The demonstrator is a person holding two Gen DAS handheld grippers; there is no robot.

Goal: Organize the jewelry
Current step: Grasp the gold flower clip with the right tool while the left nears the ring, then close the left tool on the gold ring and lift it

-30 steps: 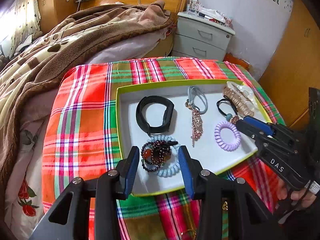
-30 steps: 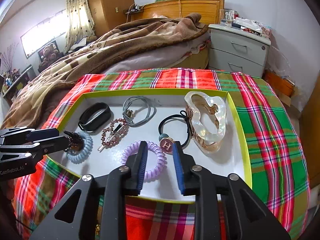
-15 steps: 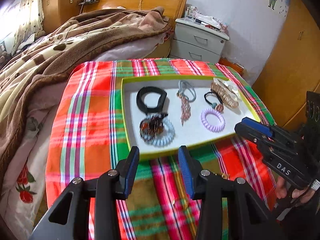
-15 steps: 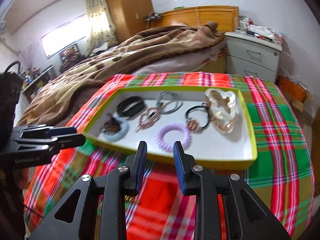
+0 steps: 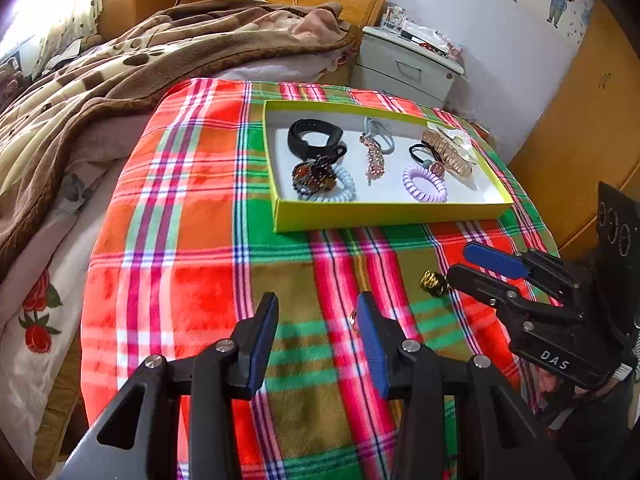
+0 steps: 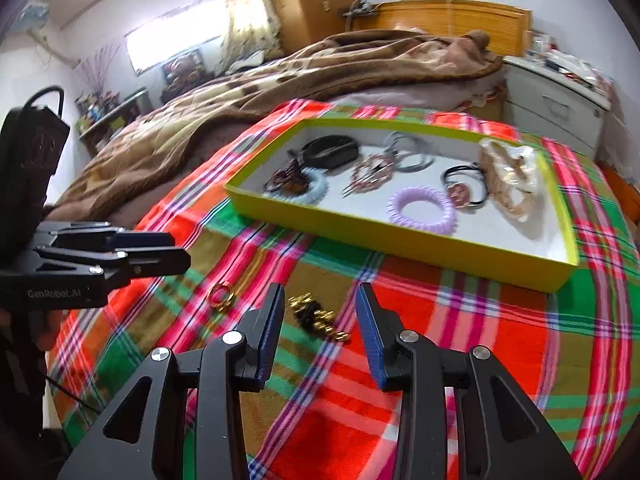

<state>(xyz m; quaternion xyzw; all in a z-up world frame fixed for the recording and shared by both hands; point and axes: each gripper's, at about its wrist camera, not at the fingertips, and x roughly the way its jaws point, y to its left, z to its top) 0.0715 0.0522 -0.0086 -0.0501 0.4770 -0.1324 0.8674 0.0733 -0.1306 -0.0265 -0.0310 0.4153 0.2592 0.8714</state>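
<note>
Shallow yellow-green cardboard tray (image 6: 400, 236) of hair ties and bracelets sits on plaid cloth (image 5: 180, 240). Small gold-and-black trinket (image 6: 316, 314) lies before the tray. Right gripper (image 6: 320, 316) opening over it, untouched; left gripper (image 5: 316, 340) spread, empty.

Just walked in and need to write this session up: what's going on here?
A person holds a gripper in each hand over a plaid blanket on a bed. Hair ties, bracelets and clips already lie in the yellow-green tray. Two pieces are outside it on the cloth: a gold ring and a gold-and-black piece. The left gripper is open and empty; the right gripper is opening over the gold-and-black piece without touching it.
</note>
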